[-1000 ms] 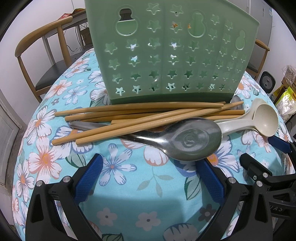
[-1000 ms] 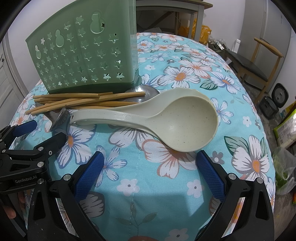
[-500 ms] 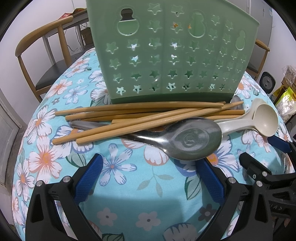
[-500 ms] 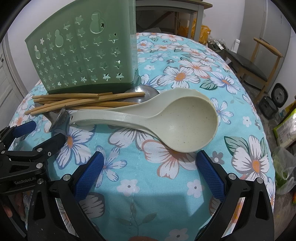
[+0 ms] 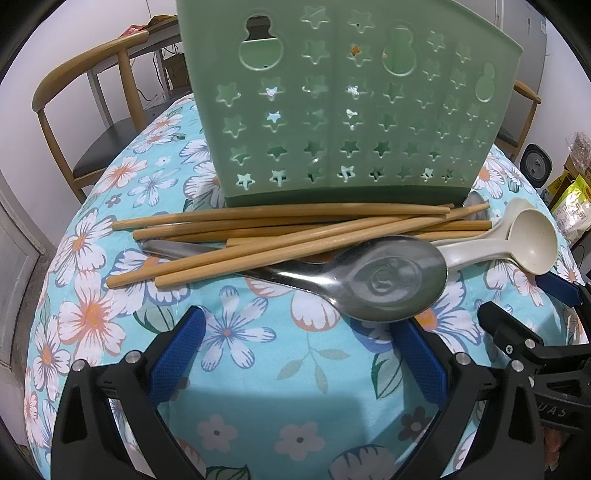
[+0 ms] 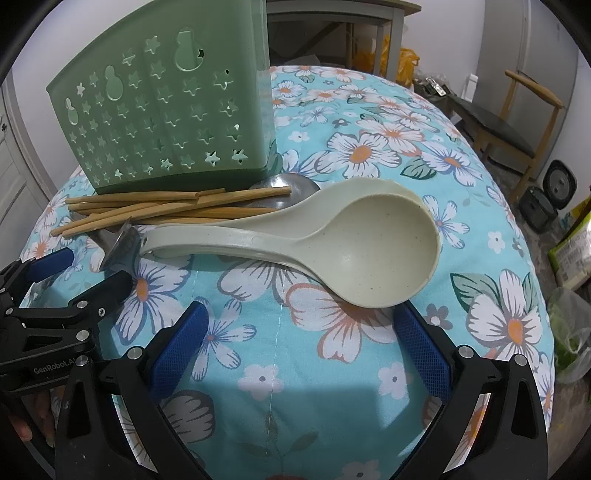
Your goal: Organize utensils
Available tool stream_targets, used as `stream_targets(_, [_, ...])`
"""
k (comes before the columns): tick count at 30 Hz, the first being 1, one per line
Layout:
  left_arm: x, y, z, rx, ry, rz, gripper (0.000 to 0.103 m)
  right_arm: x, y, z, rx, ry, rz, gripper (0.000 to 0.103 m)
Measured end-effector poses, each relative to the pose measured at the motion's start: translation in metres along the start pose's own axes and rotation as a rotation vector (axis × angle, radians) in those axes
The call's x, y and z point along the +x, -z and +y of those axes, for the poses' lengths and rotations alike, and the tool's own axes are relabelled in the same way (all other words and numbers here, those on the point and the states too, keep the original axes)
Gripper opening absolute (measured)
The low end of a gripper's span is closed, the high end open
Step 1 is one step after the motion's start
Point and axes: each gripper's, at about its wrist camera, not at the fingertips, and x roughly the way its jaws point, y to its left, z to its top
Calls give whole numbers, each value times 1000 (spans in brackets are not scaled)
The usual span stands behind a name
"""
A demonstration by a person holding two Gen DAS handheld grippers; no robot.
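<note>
Both grippers hover low over the tablecloth point(image 5: 295, 373), jaws spread, holding nothing: left gripper point(image 5: 295, 354) before the steel spoon point(image 5: 384, 280) and chopsticks point(image 5: 288, 236), right gripper point(image 6: 299, 343) before the ladles point(image 6: 369, 243) (seemingly two, stacked), all lying beside the green holder point(image 5: 347, 107).

I'm working in a home dining area. A round table under a turquoise floral tablecloth point(image 6: 369, 369) fills both views, and wooden chairs with dark seats stand beside it: one chair point(image 5: 92, 110) at the upper left of my left view, another chair point(image 6: 517, 125) at the upper right of my right view. A rice cooker point(image 6: 554, 192) sits on the floor at the right edge, with plastic bags point(image 6: 569, 339) below it. A side table point(image 6: 332, 22) stands at the top.
</note>
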Motion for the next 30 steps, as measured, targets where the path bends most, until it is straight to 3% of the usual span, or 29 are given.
stream_targets(30, [1,0,1,0,-1,0,98,-1,0,0,-2,1,-1,97])
